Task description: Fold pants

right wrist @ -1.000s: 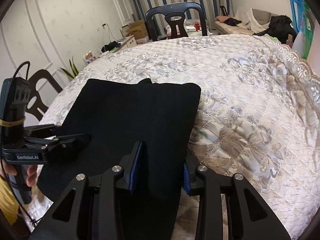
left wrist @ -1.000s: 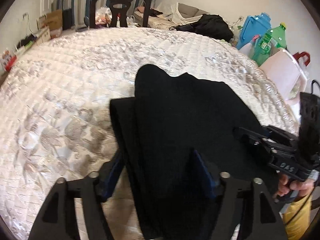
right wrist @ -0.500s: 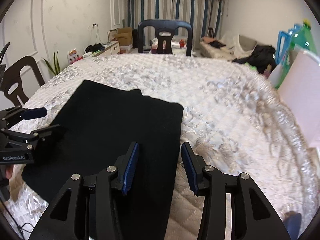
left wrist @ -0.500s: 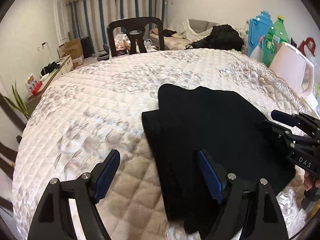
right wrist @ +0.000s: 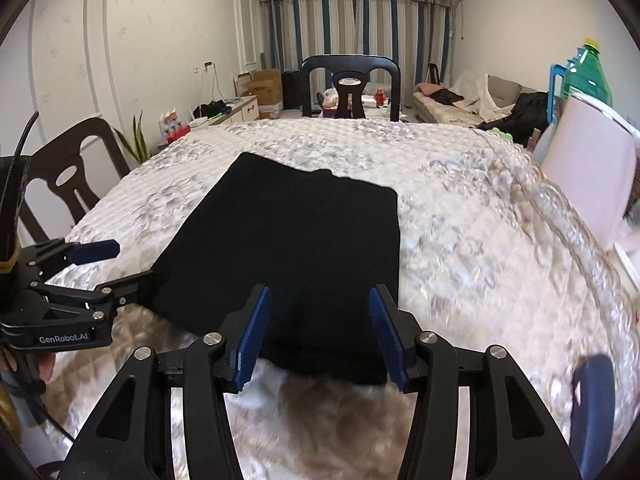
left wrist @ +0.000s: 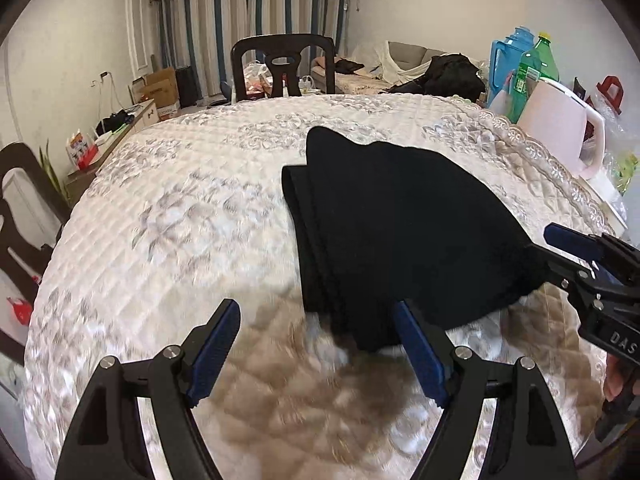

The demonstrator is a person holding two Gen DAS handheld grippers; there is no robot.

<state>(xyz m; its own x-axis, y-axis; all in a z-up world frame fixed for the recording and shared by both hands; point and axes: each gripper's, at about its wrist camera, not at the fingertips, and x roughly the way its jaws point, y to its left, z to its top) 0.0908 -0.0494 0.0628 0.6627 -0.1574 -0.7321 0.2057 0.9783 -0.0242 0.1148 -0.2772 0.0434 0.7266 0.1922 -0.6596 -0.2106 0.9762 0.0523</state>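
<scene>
Each black plastic two-finger gripper has angular, triangular-cutout arms with round silver screw heads at the joints and ribbed blue rubber pads on the inner faces of its fingers. The left gripper (left wrist: pixel 316 348) carries white lettering "GenRobot.AI" on its body, a yellow band and a black cable; the right gripper (right wrist: pixel 318 330) shows white letters "DAS" on its side

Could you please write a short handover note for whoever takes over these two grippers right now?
Left gripper: open, empty, just off the near edge of the pants.
Right gripper: jaws have just been opening, nothing gripped, near edge of the fabric between them.
Black pants: folded into a flat rectangle on the quilted table cover.
Done: fold laid and released.
Left: judge whether another fold is wanted; otherwise probably finished.
</scene>
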